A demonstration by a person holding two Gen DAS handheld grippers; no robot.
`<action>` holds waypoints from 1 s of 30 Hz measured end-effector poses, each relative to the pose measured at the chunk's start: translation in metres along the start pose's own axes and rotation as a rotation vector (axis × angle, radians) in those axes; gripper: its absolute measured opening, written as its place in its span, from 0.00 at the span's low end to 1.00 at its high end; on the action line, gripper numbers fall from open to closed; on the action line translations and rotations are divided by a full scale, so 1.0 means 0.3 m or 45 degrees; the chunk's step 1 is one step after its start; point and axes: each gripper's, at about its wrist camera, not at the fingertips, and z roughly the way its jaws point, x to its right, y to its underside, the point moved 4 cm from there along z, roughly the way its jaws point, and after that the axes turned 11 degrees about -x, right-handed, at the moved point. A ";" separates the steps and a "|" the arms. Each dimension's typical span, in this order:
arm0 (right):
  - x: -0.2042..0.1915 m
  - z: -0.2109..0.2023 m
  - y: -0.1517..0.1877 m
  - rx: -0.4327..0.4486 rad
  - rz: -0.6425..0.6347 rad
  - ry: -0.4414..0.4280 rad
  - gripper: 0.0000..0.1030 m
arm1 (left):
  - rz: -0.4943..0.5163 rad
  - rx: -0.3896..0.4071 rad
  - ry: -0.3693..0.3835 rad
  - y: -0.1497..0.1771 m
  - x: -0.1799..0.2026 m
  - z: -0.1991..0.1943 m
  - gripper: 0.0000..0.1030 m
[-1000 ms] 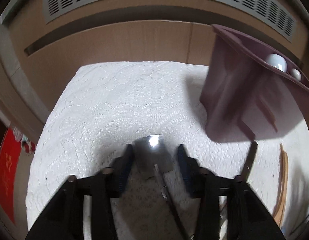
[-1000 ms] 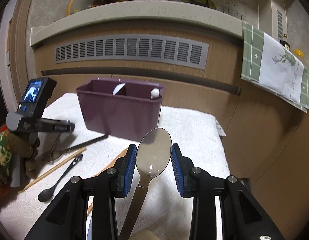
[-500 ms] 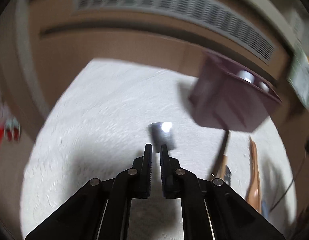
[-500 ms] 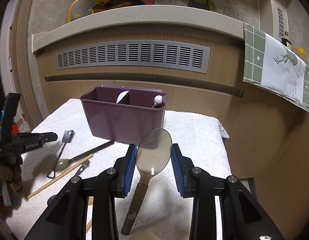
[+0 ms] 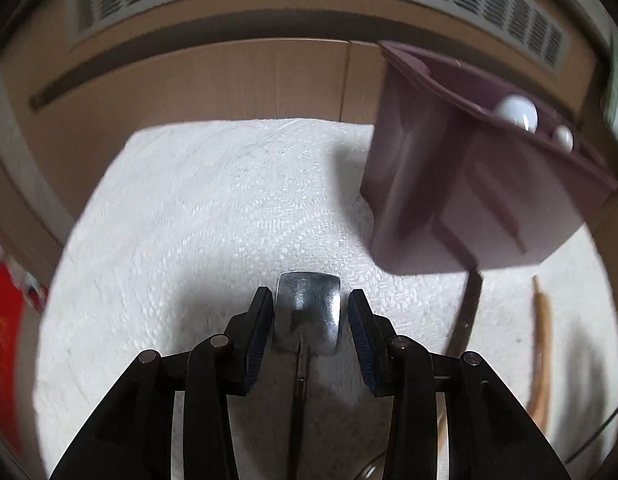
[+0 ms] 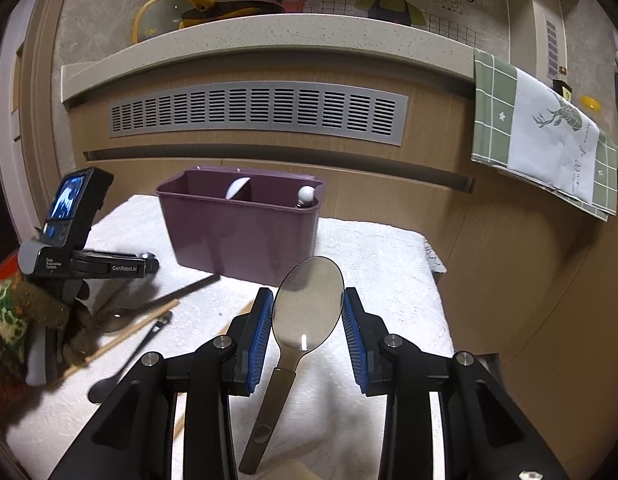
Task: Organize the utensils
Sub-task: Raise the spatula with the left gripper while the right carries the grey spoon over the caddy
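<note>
A purple divided utensil holder stands on a white towel; it also shows in the left wrist view with white-tipped utensils inside. My left gripper is open, its jaws on either side of a small metal spade-shaped spoon that lies on the towel. My right gripper is open around the bowl of a large metal spoon, whose handle rests on the towel. The left gripper also shows in the right wrist view.
Loose utensils lie on the towel left of the holder: a dark chopstick, a wooden chopstick, a small black spoon, a metal spoon. A wooden cabinet with a grey vent stands behind. A checked cloth hangs at the right.
The left gripper was shut and lifted half a second ago; it has opened and come back down around the small spade-shaped spoon. The right gripper stays open around the large spoon.
</note>
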 end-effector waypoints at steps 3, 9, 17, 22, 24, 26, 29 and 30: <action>0.012 0.019 0.003 -0.015 0.024 0.003 0.31 | 0.048 -0.003 -0.023 -0.009 0.015 0.002 0.38; 0.029 -0.022 -0.011 0.028 0.028 -0.033 0.31 | 0.043 0.129 0.175 0.066 -0.002 -0.132 0.32; 0.052 -0.031 -0.045 0.010 0.081 -0.103 0.31 | 0.081 0.453 0.277 0.151 0.039 -0.430 0.32; 0.043 -0.090 -0.141 0.124 0.077 -0.070 0.30 | 0.118 0.665 0.385 -0.005 0.076 -0.628 0.32; 0.041 -0.164 -0.264 0.246 0.048 -0.052 0.30 | 0.124 0.790 0.470 -0.107 0.093 -0.730 0.32; 0.038 -0.236 -0.384 0.374 0.017 -0.008 0.30 | 0.099 0.906 0.604 -0.215 0.104 -0.798 0.32; 0.036 -0.277 -0.529 0.499 0.012 0.046 0.31 | 0.053 1.027 0.596 -0.324 0.109 -0.784 0.32; 0.039 -0.264 -0.574 0.523 0.020 0.055 0.31 | 0.038 1.038 0.589 -0.350 0.108 -0.760 0.32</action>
